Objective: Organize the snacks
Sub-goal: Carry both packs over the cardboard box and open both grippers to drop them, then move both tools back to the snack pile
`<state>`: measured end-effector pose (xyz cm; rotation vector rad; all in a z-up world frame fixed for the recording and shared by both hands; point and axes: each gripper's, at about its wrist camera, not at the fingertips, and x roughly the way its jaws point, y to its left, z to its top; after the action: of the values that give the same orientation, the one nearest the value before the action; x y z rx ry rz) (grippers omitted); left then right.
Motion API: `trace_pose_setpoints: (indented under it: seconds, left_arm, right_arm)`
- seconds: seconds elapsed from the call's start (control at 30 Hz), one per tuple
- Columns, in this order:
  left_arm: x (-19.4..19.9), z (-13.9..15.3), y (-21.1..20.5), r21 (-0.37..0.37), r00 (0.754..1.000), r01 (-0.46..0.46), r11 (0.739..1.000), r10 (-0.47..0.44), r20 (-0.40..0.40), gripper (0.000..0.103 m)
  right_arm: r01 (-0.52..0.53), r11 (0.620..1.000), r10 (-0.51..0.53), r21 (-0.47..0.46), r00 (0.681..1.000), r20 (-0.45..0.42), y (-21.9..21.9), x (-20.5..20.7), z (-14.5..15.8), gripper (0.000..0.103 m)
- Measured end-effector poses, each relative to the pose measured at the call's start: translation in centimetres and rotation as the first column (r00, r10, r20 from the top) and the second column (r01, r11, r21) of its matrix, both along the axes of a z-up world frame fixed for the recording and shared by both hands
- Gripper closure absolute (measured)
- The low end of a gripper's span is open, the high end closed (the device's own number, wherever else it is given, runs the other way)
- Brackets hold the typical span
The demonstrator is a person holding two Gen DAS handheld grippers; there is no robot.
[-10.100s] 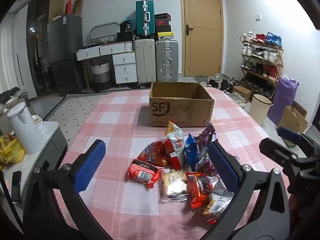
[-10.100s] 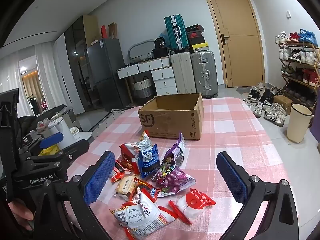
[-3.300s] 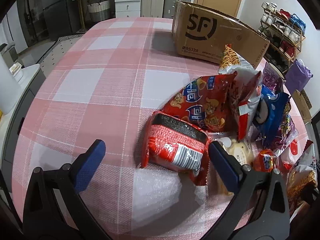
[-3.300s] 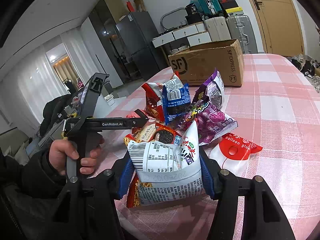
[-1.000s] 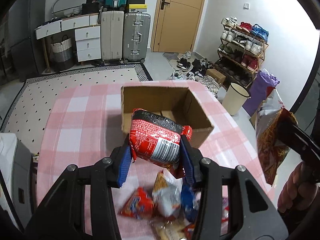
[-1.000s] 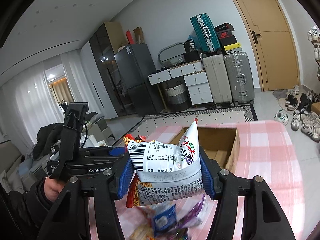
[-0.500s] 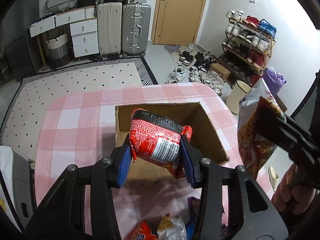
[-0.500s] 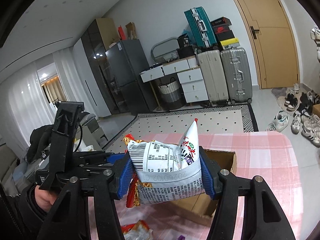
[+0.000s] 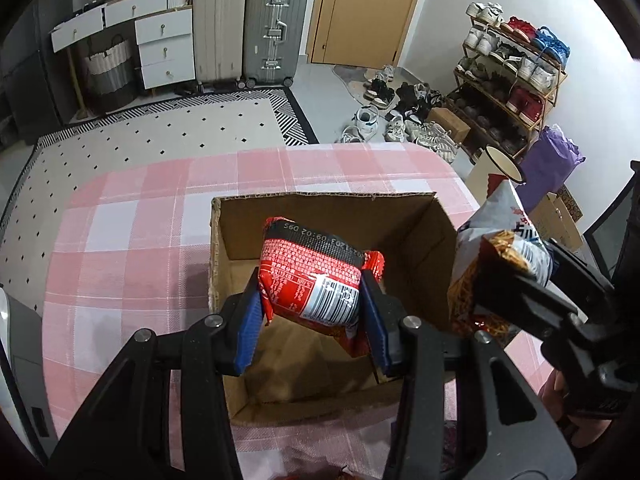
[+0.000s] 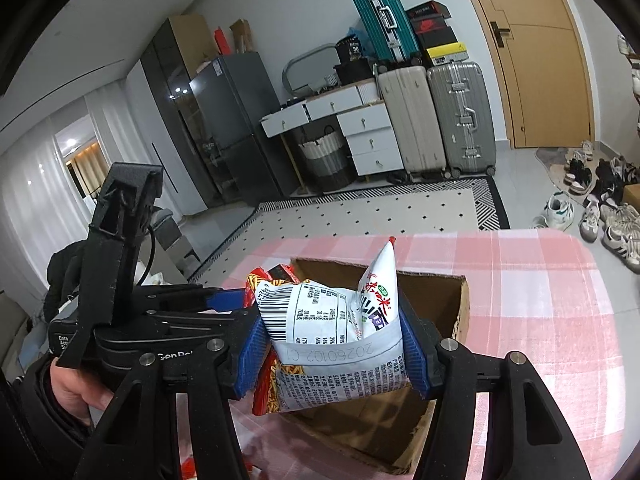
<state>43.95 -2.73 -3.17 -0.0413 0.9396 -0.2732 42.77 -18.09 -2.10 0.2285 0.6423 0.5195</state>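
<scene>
Two tools above cardboard box (image 9: 404, 216), left tool (image 9: 312, 316) clamping red packet (image 9: 310, 280), right tool (image 10: 332, 354) clamping white bag (image 10: 340, 340)

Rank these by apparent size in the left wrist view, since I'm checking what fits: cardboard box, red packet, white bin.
1. cardboard box
2. red packet, though being held close to the camera enlarges it
3. white bin, far off, so its true size is unsure

Two suitcases (image 9: 250, 26) stand beside white drawers (image 9: 162, 42), a shoe rack (image 9: 508, 76) near the door (image 9: 362, 8).
</scene>
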Motion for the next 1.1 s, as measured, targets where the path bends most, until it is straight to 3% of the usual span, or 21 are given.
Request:
trace_pose_setpoints:
  seconds: [0.13, 0.2, 0.27, 0.4, 0.73, 1.1]
  left_arm:
    - [0.9, -1.2, -0.1, -0.031, 0.999, -0.004, 1.0, 0.003, -0.038, 0.05]
    - [0.7, -1.2, 0.2, -0.035, 1.0, -0.007, 0.999, 0.006, -0.026, 0.033]
    - [0.4, -0.7, 0.2, -0.008, 1.0, -0.021, 1.0, 0.021, 0.002, 0.023]
    - [-1.8, 1.0, 0.5, 0.011, 0.997, -0.028, 1.0, 0.028, 0.067, 0.022]
    - [-9.3, 5.2, 0.5, 0.045, 0.987, -0.042, 0.998, 0.034, 0.155, 0.021]
    - [-18.1, 9.1, 0.3, 0.077, 0.97, -0.058, 0.995, 0.038, 0.241, 0.015]
  right_arm:
    - [0.028, 0.999, -0.028, -0.039, 1.0, -0.012, -0.2, 0.5, -1.3, 0.039]
    - [0.04, 0.998, -0.041, -0.053, 0.999, -0.008, -0.3, 0.6, -1.2, 0.033]
    - [0.04, 0.998, -0.039, -0.052, 0.999, 0.015, -0.5, 0.1, -0.7, 0.028]
    - [0.057, 0.998, -0.054, -0.035, 0.996, 0.067, -1.2, -1.2, 1.1, 0.021]
    - [0.068, 0.998, -0.067, -0.004, 0.986, 0.154, -2.4, -7.4, 5.6, 0.019]
    - [0.081, 0.997, -0.077, -0.006, 0.968, 0.238, -2.9, -16.0, 8.4, 0.014]
